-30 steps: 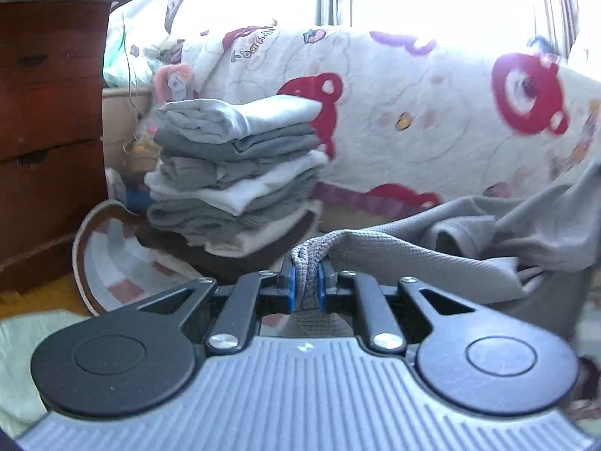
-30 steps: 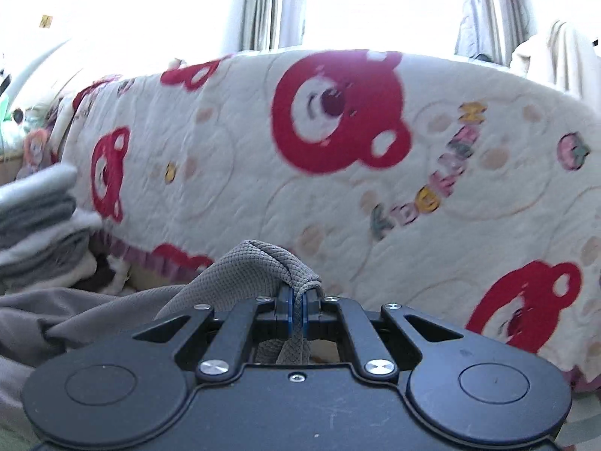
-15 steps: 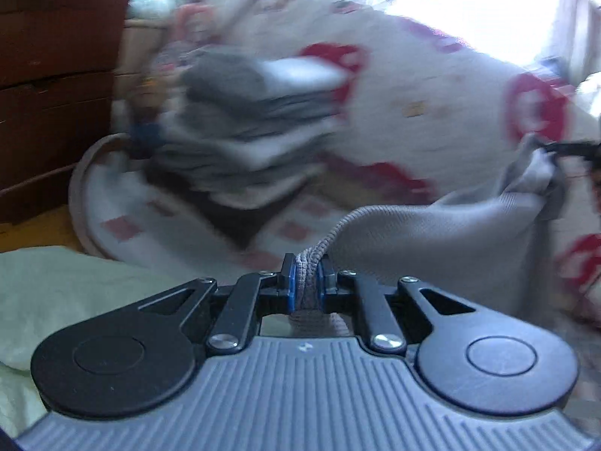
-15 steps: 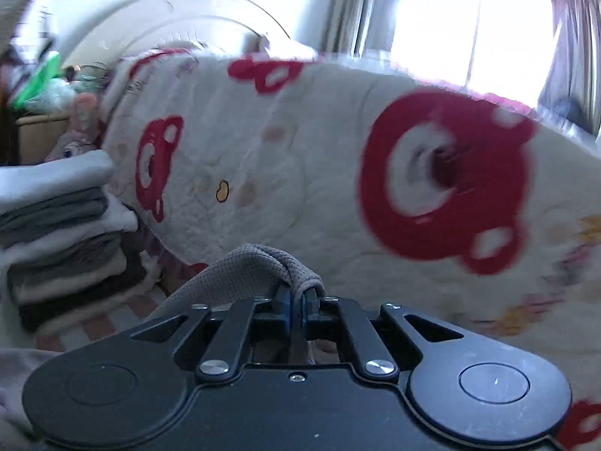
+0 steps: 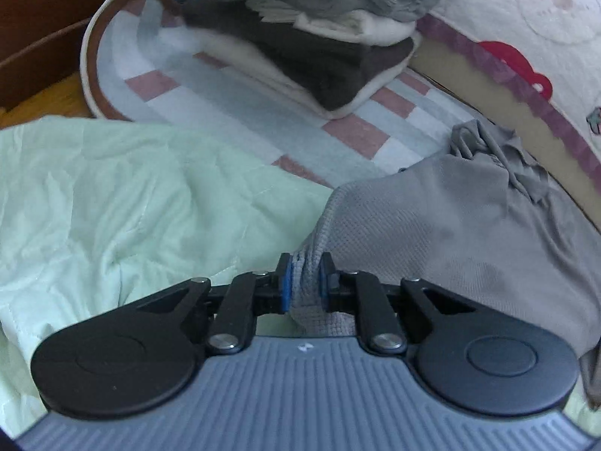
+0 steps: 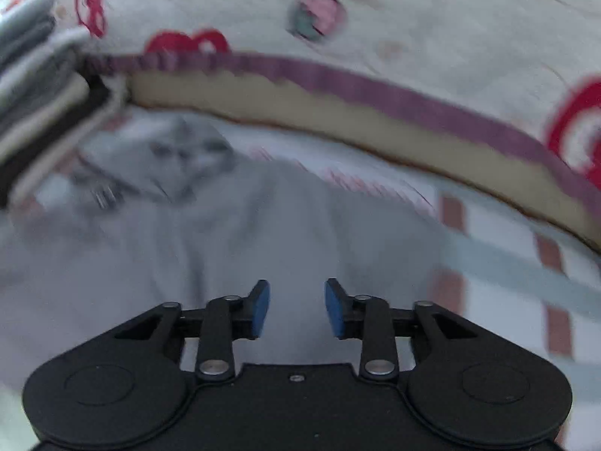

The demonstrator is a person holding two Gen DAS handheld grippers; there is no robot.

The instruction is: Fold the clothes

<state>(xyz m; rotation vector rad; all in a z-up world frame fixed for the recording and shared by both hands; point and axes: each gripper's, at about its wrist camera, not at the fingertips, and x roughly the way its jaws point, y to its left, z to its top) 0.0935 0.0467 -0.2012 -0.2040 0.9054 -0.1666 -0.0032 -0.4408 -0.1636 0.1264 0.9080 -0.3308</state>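
Two hand-held tongs work low over a grey knit garment [image 5: 450, 240] that lies on a checked mat [image 5: 240, 112] on the floor, near the foot of a bed draped with a white quilt printed with red bears [image 6: 413, 37]. The left tongs [image 5: 305, 286] are clamped on a bunched corner of the garment at its near edge, the blue pads pressing the cloth from both sides. The right tongs [image 6: 296, 308] are opening, their blue pads apart with nothing gripped between them; the grey fabric spreads out just below and beyond them, blurred in that view. Far left on the mat stands a pile of folded clothes [image 5: 323, 26] in grey, white and dark brown, and a pale green quilted cover [image 5: 112, 195] lies at near left, beside the garment. The step in hand looks like laying the garment down flat: one corner has been let go, the other is held. The far end of the garment is crumpled into a knot of folds close to the bed's edge, so the next move probably calls for freeing the left corner, then taking hold at new points to smooth the cloth before making a fold. No brand, label or readable writing shows in either view
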